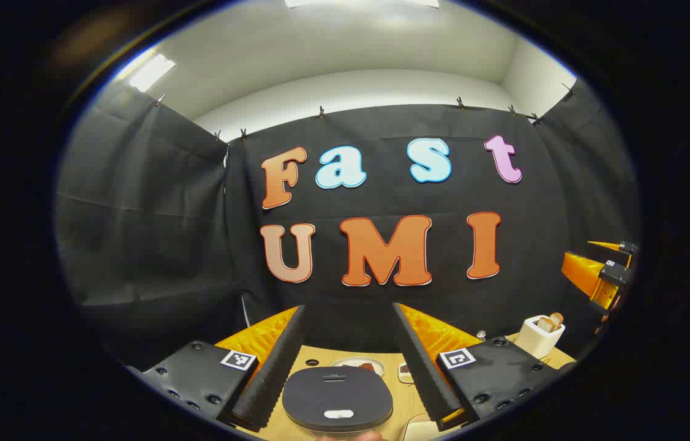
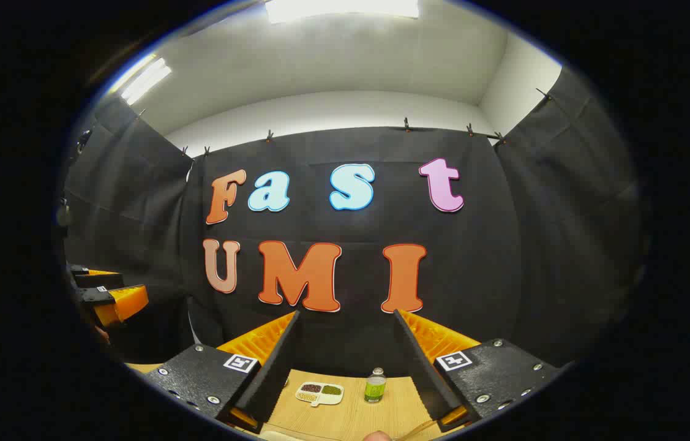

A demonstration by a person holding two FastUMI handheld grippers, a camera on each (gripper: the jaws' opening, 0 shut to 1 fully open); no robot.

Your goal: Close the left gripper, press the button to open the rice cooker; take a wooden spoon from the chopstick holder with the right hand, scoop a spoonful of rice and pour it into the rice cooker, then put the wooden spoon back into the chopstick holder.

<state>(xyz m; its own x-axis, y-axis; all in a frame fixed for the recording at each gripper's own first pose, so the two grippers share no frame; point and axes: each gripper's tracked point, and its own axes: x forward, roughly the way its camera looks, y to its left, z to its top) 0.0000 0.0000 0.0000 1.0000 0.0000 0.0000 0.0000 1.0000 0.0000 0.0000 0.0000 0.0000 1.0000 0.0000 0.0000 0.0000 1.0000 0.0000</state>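
The rice cooker (image 1: 337, 398), lid down with its button end nearest, sits between the spread left gripper (image 1: 348, 367) fingers; the right gripper (image 2: 345, 373) is spread too.

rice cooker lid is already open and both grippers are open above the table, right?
Not quite: the rice cooker lid is shut, lying flat, as the left gripper view shows. The rest holds: the left gripper and right gripper are both open above the table.
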